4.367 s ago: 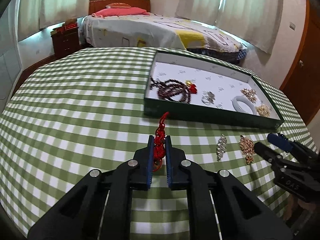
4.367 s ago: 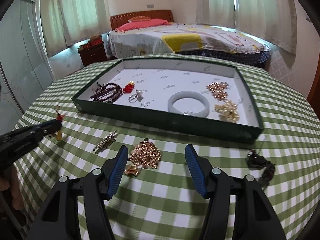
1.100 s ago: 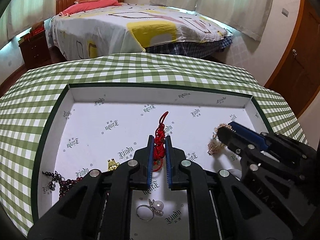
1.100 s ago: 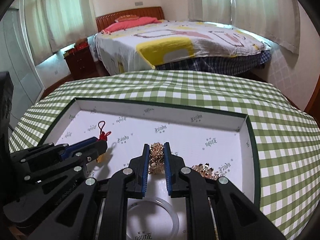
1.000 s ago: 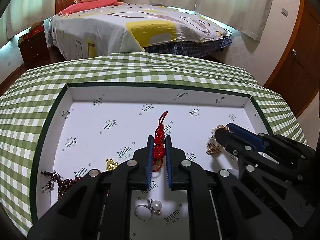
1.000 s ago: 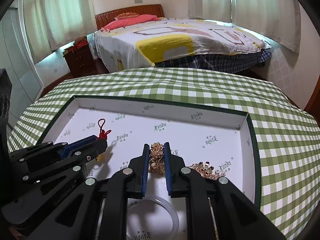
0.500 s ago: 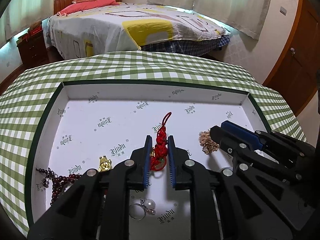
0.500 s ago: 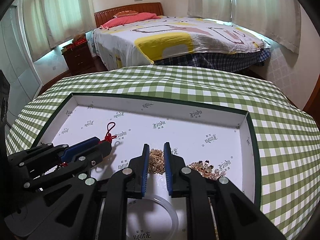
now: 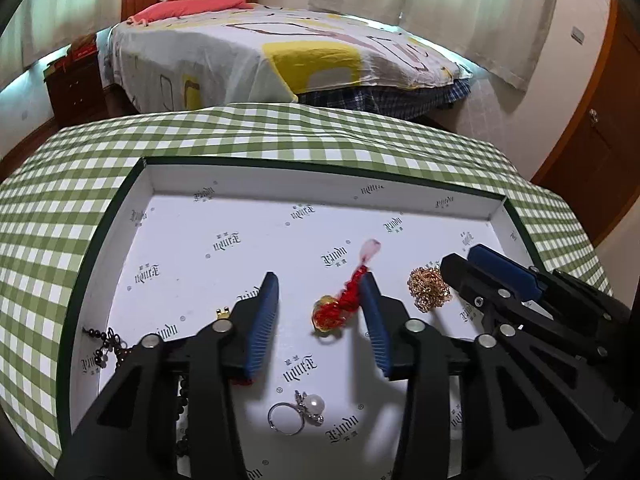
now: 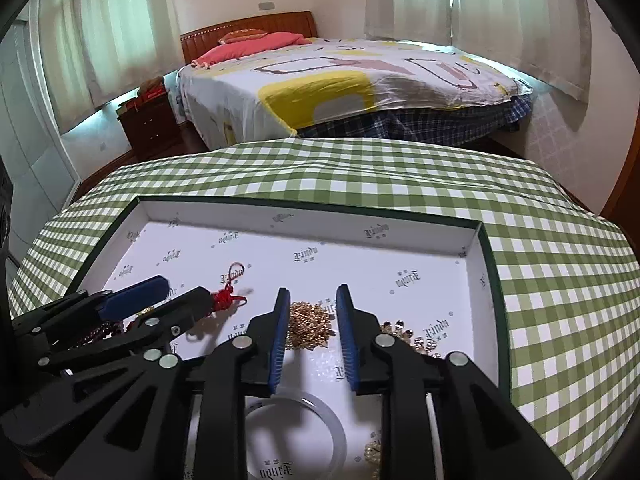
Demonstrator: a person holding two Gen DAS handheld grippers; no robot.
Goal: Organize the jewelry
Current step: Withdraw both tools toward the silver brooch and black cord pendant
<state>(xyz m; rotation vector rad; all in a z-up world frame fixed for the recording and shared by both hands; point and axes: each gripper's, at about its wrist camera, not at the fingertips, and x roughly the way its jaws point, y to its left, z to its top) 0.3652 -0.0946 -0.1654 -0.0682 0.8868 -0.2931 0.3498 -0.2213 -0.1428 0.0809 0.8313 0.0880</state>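
Note:
A green tray [image 9: 120, 200] with a white printed floor sits on the checked table. My left gripper [image 9: 320, 304] is open over the tray. The red knotted charm with a gold bead [image 9: 340, 304] is blurred between its pads, by the right pad; whether it rests on the floor I cannot tell. My right gripper [image 10: 312, 308] is open over the gold brooch [image 10: 310, 324], which lies on the tray floor. The brooch also shows in the left wrist view [image 9: 428, 286], and the charm in the right wrist view [image 10: 228, 296].
In the tray lie a pearl ring [image 9: 298, 412], dark beads [image 9: 106, 348], a pale bangle [image 10: 296, 436] and other gold pieces [image 10: 416, 338]. A bed [image 10: 340, 84] stands behind the table. A wooden door [image 9: 592, 140] is at the right.
Both grippers have opened. The red charm has dropped from the left pads and the gold brooch from the right pads onto the tray floor.

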